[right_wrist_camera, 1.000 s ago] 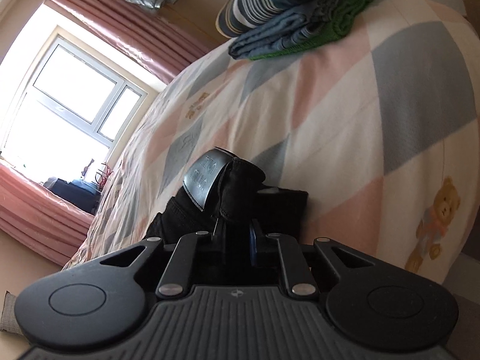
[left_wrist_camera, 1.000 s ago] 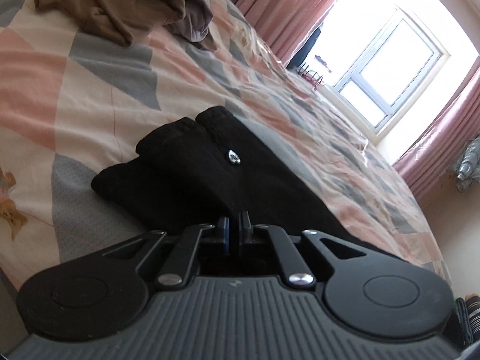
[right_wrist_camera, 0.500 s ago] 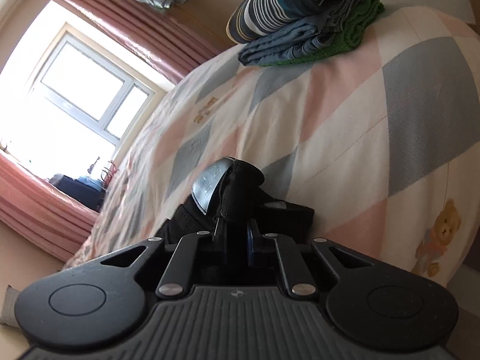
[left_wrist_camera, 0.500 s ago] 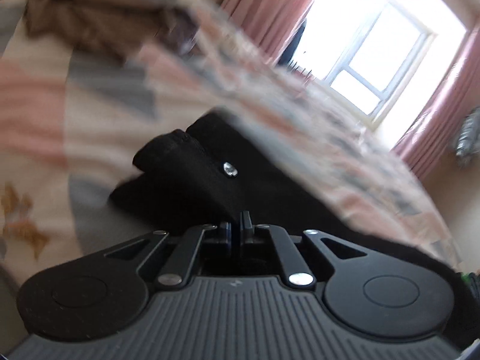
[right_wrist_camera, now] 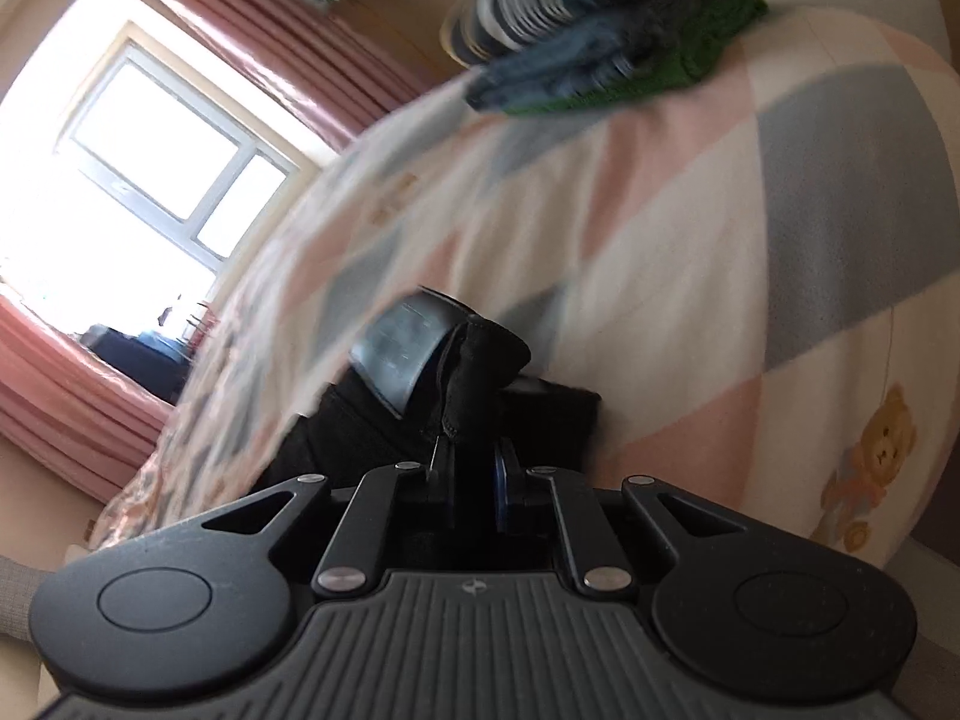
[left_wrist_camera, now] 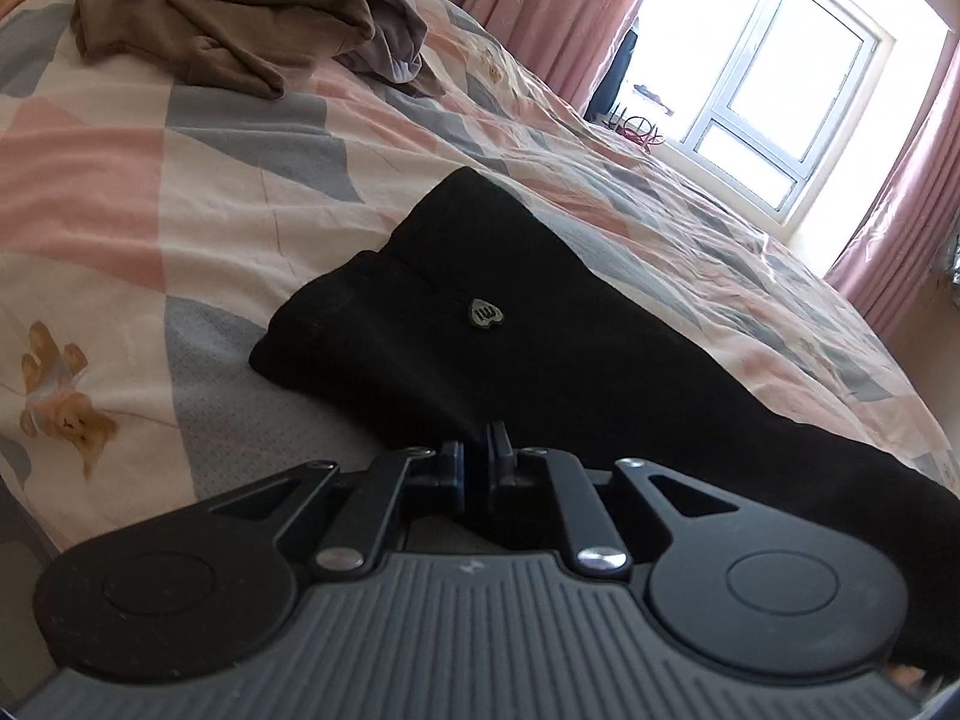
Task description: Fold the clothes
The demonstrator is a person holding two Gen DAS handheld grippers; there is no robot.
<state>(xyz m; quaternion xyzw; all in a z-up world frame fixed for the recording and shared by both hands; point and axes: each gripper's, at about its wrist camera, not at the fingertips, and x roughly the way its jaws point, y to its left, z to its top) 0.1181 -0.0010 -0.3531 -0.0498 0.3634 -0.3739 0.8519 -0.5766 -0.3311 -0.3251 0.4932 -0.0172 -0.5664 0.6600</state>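
Note:
A black garment (left_wrist_camera: 528,360) with a small metal heart badge (left_wrist_camera: 485,313) lies on the patchwork bedspread (left_wrist_camera: 150,192). My left gripper (left_wrist_camera: 475,456) is shut on the garment's near edge. In the right wrist view, my right gripper (right_wrist_camera: 471,468) is shut on a bunched part of the same black garment (right_wrist_camera: 480,378), which carries a grey leather label (right_wrist_camera: 402,348). That view is blurred by motion.
A crumpled brown garment (left_wrist_camera: 210,18) and a grey one (left_wrist_camera: 396,48) lie at the far end of the bed. A stack of folded clothes (right_wrist_camera: 600,24) sits on the bed ahead of my right gripper. A window (left_wrist_camera: 774,78) with pink curtains is beyond.
Both grippers have stayed shut on the black garment. The left end of the garment has moved and now lies flatter and more spread out. The right gripper has moved slightly.

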